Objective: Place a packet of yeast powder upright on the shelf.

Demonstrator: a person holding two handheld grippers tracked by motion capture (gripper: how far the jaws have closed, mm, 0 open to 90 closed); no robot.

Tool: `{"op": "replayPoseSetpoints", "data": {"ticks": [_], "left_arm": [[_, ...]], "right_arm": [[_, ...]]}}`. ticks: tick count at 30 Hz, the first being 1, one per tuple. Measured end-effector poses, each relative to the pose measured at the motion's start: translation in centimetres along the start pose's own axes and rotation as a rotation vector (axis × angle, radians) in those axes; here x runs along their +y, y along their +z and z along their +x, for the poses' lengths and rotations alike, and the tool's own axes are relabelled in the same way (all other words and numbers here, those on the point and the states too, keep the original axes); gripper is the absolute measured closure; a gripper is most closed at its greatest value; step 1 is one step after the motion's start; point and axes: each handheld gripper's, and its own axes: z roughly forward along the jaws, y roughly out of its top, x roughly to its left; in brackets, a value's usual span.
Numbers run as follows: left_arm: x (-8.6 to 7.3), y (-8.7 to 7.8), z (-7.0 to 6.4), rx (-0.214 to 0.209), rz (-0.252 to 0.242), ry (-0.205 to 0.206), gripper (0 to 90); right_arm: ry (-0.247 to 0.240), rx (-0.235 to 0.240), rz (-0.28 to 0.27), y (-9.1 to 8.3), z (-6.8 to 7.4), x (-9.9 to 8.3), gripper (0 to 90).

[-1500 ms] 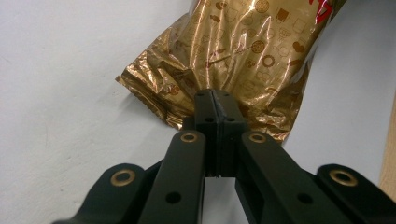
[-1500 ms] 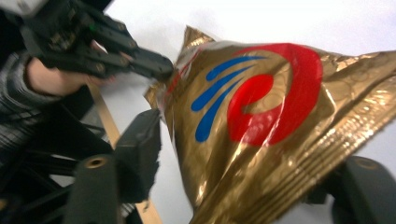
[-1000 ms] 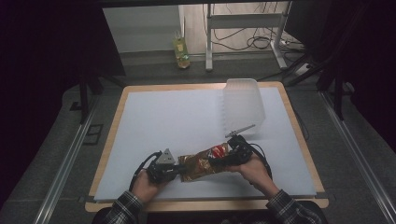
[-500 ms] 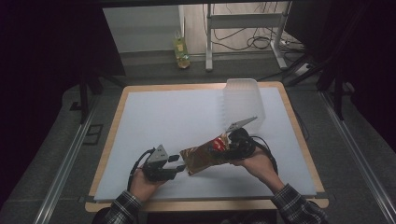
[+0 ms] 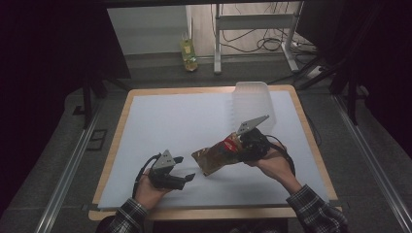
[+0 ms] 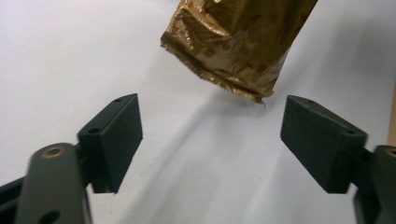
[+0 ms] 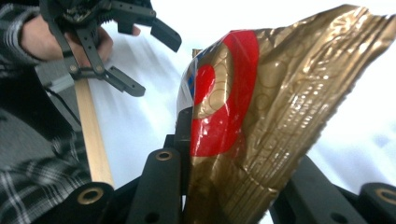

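We are seeing right gripper (image 5: pixel 239 145) pinching gold snack bag (image 5: pixel 217 156) at its red-printed end, jaws pressed on foil, bag hanging tilted just above white table sheet (image 5: pixel 180 121), free end pointing toward left gripper (image 5: pixel 183 168). Left gripper is sitting with jaws spread wide (nothing between them), crimped bag edge (image 6: pixel 212 77) hovering just beyond its pads. Translucent container (image 5: pixel 252 99) is standing behind right hand (image 5: pixel 273 165), probably plastic tub. We are noting plaid sleeve (image 5: pixel 318 211) at bottom.
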Motion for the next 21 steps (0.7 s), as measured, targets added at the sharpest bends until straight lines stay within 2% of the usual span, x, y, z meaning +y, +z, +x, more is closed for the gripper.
{"op": "replayPoseSetpoints", "data": {"ticks": [6, 11, 16, 21], "left_arm": [[0.0, 0.0, -0.1, 0.010, 0.006, 0.010, 13.8], [0.0, 0.0, 0.0, 0.012, 0.000, 0.009, 11.1], [0.0, 0.0, 0.0, 0.011, -0.001, 0.011, 9.6], [0.0, 0.0, 0.0, 0.020, 0.006, 0.032, 8.1]], "right_arm": [[-0.087, -0.002, 0.022, -0.4, -0.2, 0.6, 71.9], [-0.116, -0.016, 0.032, -0.5, -0.4, 0.8, 71.8], [-0.125, -0.024, 0.023, -0.9, -0.8, 1.1, 71.7], [-0.180, -0.030, 0.021, -1.6, -1.2, 1.6, 71.8]]}}
